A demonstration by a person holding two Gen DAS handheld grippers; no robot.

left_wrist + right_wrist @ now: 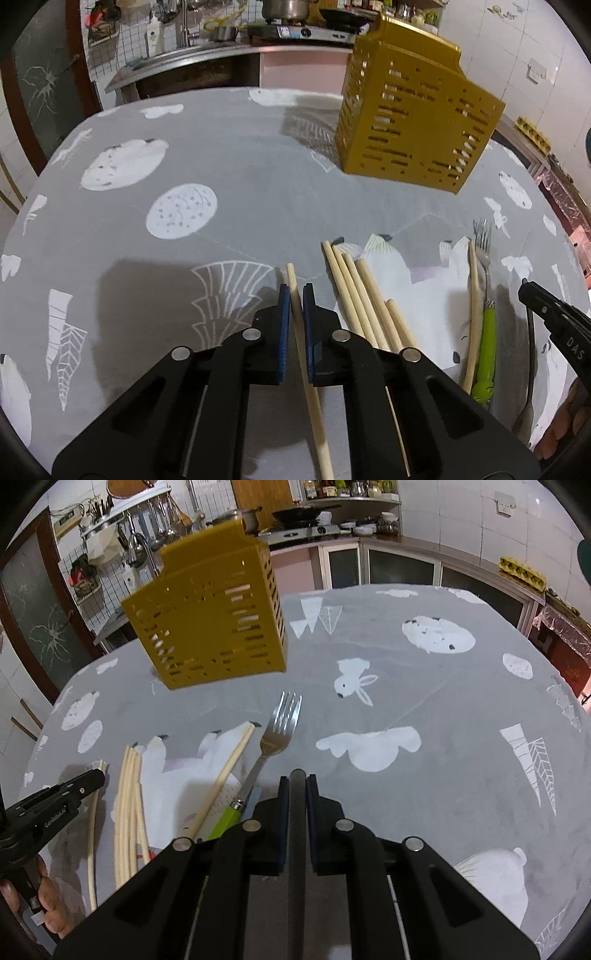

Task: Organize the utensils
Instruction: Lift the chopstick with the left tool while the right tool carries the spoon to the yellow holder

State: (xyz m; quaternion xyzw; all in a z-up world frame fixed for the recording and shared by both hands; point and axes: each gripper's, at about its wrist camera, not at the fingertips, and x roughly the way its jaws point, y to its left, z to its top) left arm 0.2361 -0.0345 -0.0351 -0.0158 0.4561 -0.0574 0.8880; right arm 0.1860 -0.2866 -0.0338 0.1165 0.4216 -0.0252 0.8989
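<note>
In the left wrist view my left gripper [295,290] is shut on a single wooden chopstick [312,398] that lies on the grey tablecloth. Several more chopsticks [364,299] lie just right of it. Further right, one chopstick [474,295] rests beside a fork with a green handle [487,332]. My right gripper [297,779] is shut on a flat dark grey utensil handle [297,849], to the right of the fork [280,727]. The handle's far end is hidden. A gold slotted utensil holder [417,122] stands at the back of the table.
A patterned grey tablecloth [424,709] covers the round table. Behind it runs a kitchen counter with a stove [303,531] and a sink tap [142,550]. A person's hand [48,897] holds the left gripper [88,781] at the left edge.
</note>
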